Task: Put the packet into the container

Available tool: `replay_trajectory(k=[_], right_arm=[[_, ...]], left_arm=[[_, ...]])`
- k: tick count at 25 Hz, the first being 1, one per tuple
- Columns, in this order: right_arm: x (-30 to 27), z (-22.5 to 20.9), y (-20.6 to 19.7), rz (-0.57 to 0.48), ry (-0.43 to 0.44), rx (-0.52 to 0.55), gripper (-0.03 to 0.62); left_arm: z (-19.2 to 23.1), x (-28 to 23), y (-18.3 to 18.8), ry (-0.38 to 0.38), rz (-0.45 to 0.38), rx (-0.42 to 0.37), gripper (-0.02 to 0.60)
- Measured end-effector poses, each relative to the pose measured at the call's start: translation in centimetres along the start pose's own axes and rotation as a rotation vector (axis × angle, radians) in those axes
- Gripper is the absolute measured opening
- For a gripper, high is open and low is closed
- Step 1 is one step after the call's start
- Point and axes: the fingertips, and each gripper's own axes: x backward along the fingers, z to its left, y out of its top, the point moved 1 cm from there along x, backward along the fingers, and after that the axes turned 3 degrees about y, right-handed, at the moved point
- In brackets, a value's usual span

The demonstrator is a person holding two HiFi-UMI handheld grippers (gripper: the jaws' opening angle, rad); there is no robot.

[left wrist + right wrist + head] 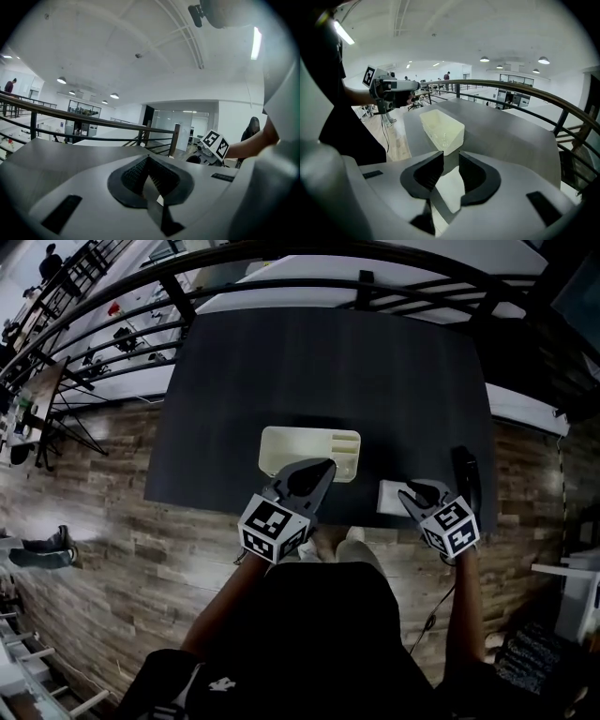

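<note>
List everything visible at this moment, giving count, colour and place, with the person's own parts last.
dark grey table: one, centre of the head view
cream plastic compartment container: one, on the table near the middle of its front edge
white flat packet: one, on the table's front right, right of the container
black elongated object: one, near the table's right edge; what it is cannot be told
black metal railing: one, curving beyond the table
brown wood-plank floor: around the table
left gripper: one, grey, jaws together, at the container's front edge
right gripper: one, grey, jaws slightly apart, over the packet
</note>
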Motion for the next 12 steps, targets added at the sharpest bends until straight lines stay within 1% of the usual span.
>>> replay_trajectory(k=[1,3,5,8,10,12], right_arm=[[-0.2,-0.1,-0.3,0.028,0.018,0.022,0.089],[-0.5,0.2,-1.6,0.117,0.067,0.091,0.136],[-1.0,0.5,-3.2,0.248,0.113,0.200,0.184],[-2.1,0.5,-5.6,0.423,0.162,0.356,0.231],[-2.7,0.4,-6.7,0.508,0.197,0.422,0.315],[-3.6,0.5,-7.5,0.564,0.232,0.458,0.411]], left_arm=[[-0.2,-0.2,0.1,0.001,0.001,0.000,0.005],[-1.0,-0.7,0.1,-0.006,0.001,-0.001,0.005],[-1.3,-1.2,0.1,-0.002,-0.005,0.018,0.005],[-1.4,-1.6,0.4,0.018,-0.025,0.045,0.005],[-1.6,-1.9,0.5,0.026,-0.031,0.044,0.005],[-1.6,-2.0,0.6,0.038,-0.033,0.046,0.005]])
